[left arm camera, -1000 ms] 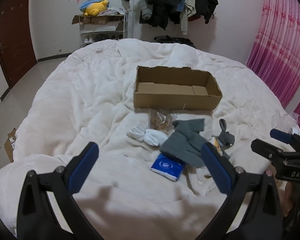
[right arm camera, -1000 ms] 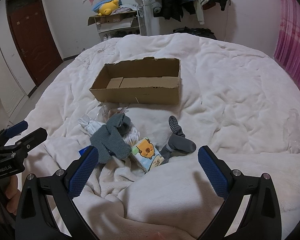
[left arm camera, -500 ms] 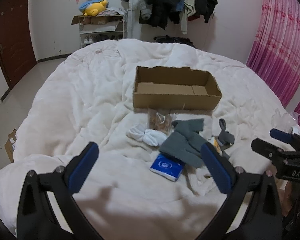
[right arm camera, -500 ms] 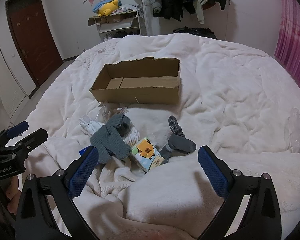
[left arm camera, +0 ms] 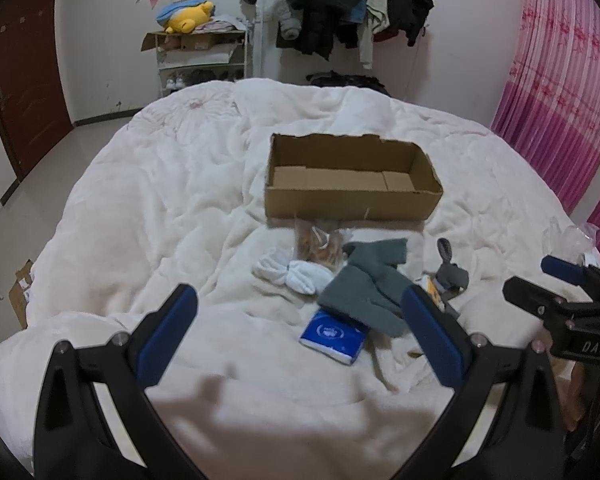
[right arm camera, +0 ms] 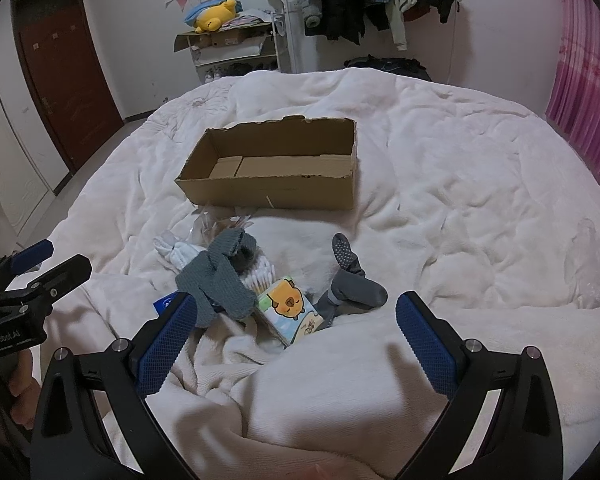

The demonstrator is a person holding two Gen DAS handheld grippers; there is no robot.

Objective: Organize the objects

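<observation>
right wrist: open cardboard box (right arm camera: 276,192) (torn rim) sits empty.

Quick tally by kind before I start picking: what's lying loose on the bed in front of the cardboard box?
Grey knit gloves: 1 pair, overlapping
White socks: 1 bundle
Dark grey socks: 1 bundle
Blue tissue pack: 1
Cartoon tissue pack: 1
Clear snack bag: 1
Cotton swab pack: 1
Total: 7 items, none in the cardboard box yet.

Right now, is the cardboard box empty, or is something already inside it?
Empty. Both wrist views show the bare floor of the cardboard box; the grey gloves and the other items lie on the duvet.
</observation>
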